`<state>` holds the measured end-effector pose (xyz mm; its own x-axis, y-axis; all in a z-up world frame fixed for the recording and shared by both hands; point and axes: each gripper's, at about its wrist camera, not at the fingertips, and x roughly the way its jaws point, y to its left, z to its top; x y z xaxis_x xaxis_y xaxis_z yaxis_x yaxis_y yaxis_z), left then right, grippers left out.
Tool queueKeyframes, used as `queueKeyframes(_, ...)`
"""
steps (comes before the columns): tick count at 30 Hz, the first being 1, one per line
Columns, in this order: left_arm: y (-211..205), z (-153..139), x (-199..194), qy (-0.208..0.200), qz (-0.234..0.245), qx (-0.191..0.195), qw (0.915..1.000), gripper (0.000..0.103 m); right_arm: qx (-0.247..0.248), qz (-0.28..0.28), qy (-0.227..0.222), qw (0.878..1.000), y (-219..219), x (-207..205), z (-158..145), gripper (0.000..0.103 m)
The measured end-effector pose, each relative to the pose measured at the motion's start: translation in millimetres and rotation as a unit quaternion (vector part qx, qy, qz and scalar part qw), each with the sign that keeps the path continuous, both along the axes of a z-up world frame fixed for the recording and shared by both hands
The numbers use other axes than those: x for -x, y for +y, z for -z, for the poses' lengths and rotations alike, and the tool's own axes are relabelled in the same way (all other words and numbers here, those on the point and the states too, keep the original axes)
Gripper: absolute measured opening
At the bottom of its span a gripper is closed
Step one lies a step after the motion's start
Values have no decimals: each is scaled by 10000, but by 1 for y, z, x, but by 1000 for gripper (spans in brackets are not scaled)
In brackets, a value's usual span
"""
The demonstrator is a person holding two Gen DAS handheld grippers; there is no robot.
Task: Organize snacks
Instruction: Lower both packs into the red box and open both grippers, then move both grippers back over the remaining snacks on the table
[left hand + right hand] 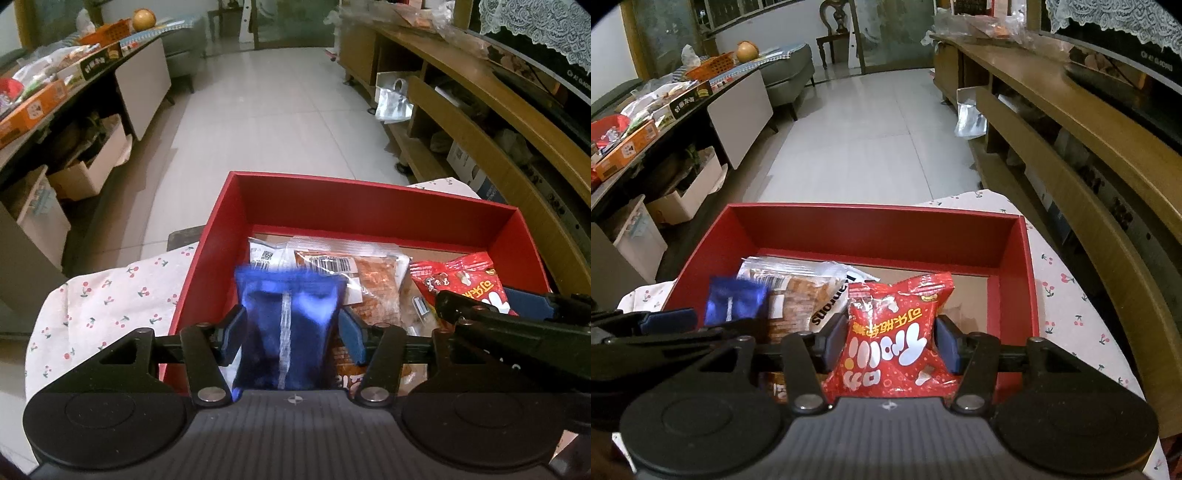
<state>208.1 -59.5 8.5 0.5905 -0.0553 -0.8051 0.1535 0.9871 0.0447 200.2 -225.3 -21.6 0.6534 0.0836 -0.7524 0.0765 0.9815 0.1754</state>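
On the cherry cloth, red box: left gripper clamps blue packet and right gripper clamps red packet, both directly over it.

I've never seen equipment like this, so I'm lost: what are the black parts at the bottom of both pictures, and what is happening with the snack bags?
Each picture comes from a camera on a hand-held gripper, looking along its two fingers. A person holds one in each hand. The left hand-held gripper has a shiny blue foil packet between its fingers; the right hand-held gripper has a red printed snack bag. Both hang over an open red cardboard box with more wrapped snacks inside, on a white cherry-print cloth.
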Motion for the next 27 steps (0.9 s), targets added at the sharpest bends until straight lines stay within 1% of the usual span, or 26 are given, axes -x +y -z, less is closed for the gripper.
queueKeyframes(9, 2, -9, 8, -52, -33, 50, 10000, 67, -5, 14, -109, 9999, -1, 10, -9, 60)
queueKeyframes(14, 5, -15, 15, -99, -42, 84, 9999, 68, 19, 10, -207, 9998, 1, 16, -15, 62)
queueKeyframes(16, 7, -17, 18, -117, -39, 109, 9999, 70, 34, 8, -239, 9997, 0, 17, -17, 63)
queueKeyframes(27, 14, -28, 28, -216, -43, 201, 9996, 72, -12, 42, -401, 9992, 1, 31, -29, 63)
